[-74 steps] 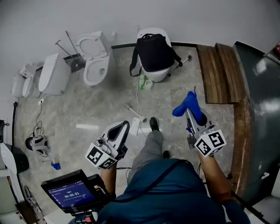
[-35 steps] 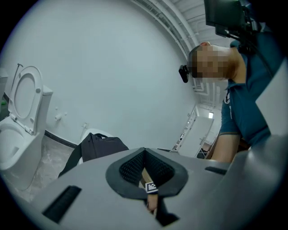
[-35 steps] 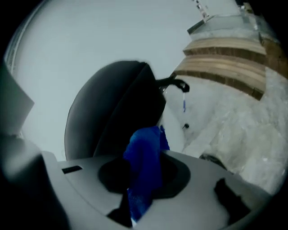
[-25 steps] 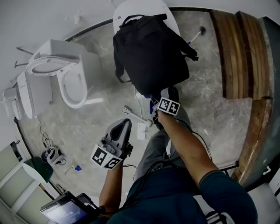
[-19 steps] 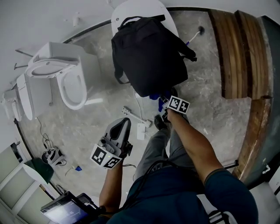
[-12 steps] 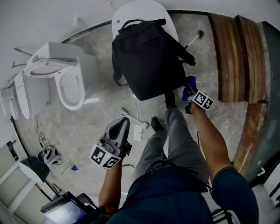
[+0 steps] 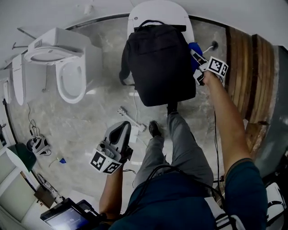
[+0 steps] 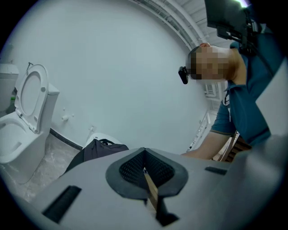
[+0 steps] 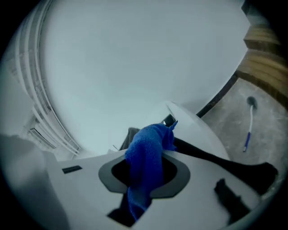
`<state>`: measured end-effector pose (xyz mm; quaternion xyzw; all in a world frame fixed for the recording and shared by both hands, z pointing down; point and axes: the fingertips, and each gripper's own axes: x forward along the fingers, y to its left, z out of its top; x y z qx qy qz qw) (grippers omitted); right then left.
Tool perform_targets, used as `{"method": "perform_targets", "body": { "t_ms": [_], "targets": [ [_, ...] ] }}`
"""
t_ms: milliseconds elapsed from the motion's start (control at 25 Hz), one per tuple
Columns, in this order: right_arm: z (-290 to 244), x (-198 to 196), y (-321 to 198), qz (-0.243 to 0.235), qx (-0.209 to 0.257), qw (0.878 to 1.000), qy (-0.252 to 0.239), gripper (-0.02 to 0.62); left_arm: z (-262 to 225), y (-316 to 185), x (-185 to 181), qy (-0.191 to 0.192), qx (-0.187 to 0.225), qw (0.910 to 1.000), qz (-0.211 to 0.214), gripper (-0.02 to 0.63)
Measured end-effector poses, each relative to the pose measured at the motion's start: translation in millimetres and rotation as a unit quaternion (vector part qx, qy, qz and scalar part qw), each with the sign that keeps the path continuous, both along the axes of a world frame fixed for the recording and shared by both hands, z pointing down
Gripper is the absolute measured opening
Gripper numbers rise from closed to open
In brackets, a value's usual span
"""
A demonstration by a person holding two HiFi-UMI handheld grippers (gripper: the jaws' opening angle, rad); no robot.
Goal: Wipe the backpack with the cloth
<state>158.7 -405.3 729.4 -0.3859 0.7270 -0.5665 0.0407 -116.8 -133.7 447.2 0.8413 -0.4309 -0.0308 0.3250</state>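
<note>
My right gripper (image 7: 194,53), clamped on the cloth (image 9: 146,166), has swept from the backpack's (image 7: 159,63) bottom up its right side, so wiping is under way. My left gripper (image 7: 122,134) idles closed.

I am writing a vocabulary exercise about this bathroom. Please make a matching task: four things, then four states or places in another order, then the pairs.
1 backpack
2 cloth
3 left gripper
4 open toilet

a lid raised
b blue, held in the right gripper
c shut, holding nothing
d black, on the closed toilet

Pairs: 1-d, 2-b, 3-c, 4-a
</note>
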Motion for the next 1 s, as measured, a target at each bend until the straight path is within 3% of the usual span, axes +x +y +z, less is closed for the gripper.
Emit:
{"method": "perform_targets", "body": {
  "t_ms": [160,240,320,360,400,440,520,560,680,720,880,920,960,1000],
  "targets": [
    [-7,-23,-81,-0.001,-0.002,1.0,-0.017,0.071,4,5,-21,-0.008,-0.01,0.9992,-0.037,0.005],
    [-12,-40,-110,-0.026,0.006,1.0,0.013,0.071,5,6,-30,-0.009,-0.012,0.9985,-0.052,0.005],
    [-25,-63,-131,-0.08,0.046,0.991,0.094,0.071,6,6,-36,-0.008,-0.012,0.9979,-0.063,0.005],
    [-34,-77,-138,-0.117,0.08,0.978,0.15,0.071,7,6,-37,-0.006,-0.011,0.9977,-0.067,0.005],
    [-42,-94,-141,-0.165,0.118,0.955,0.216,0.071,7,6,-39,-0.003,-0.01,0.9974,-0.072,0.005],
    [-46,-113,-141,-0.223,0.158,0.918,0.288,0.071,6,7,-40,0.0,-0.008,0.9971,-0.076,0.005],
    [-41,-157,-132,-0.355,0.227,0.809,0.41,0.071,6,8,-44,0.005,-0.005,0.9965,-0.084,0.005],
    [-36,-182,-124,-0.415,0.253,0.755,0.44,0.071,6,9,-47,0.007,-0.005,0.9961,-0.088,0.005],
    [-28,-262,-86,-0.551,0.309,0.631,0.451,0.071,8,17,-58,0.013,-0.005,0.9939,-0.109,0.005],
    [-25,-284,-72,-0.588,0.323,0.583,0.458,0.071,9,21,-62,0.014,-0.005,0.9931,-0.117,0.005],
    [-22,-316,-53,-0.673,0.329,0.36,0.557,0.071,13,45,-82,0.015,-0.004,0.9894,-0.144,0.005],
    [-26,-323,-49,-0.68,0.335,0.317,0.569,0.071,14,52,-87,0.015,-0.005,0.9884,-0.151,0.005],
    [-31,-335,-41,-0.687,0.348,0.289,0.569,0.071,16,58,-91,0.014,-0.006,0.9875,-0.157,0.005],
    [-34,-349,-28,-0.696,0.358,0.275,0.558,0.071,18,64,-94,0.013,-0.007,0.9867,-0.162,0.005]
  ]
}}
